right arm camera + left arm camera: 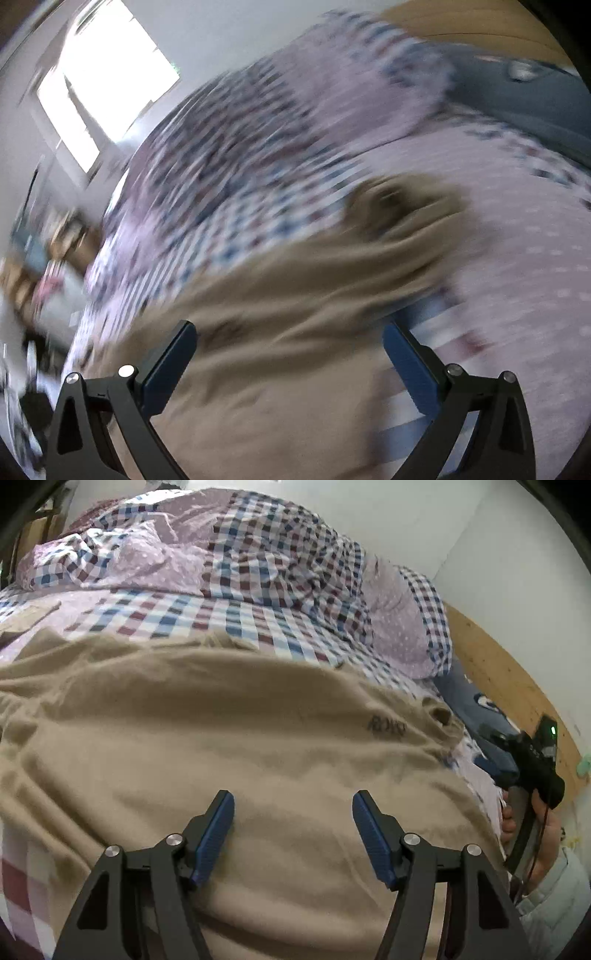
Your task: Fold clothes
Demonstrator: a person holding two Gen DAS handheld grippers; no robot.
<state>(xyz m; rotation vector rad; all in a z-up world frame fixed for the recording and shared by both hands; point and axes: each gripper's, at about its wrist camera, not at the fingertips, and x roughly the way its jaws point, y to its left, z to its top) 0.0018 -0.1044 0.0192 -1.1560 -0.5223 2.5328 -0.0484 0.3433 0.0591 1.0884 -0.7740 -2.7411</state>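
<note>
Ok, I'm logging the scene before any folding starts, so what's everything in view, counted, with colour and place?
shirt: one, tan, spread on the bed under both grippers, small dark print near its far right end.
quilt: one, checked blue, maroon and white with lilac dotted patches, heaped behind the shirt.
pillow: one, dark blue, at the bed's right end by the wooden board.
window: one, bright, far left in the right wrist view.
clutter: count unclear, blurred, below the window.
left gripper: black with blue pads, open over the shirt.
right gripper: same, open, blurred.
hand: one, on the right gripper's handle, pale sleeve.
</note>
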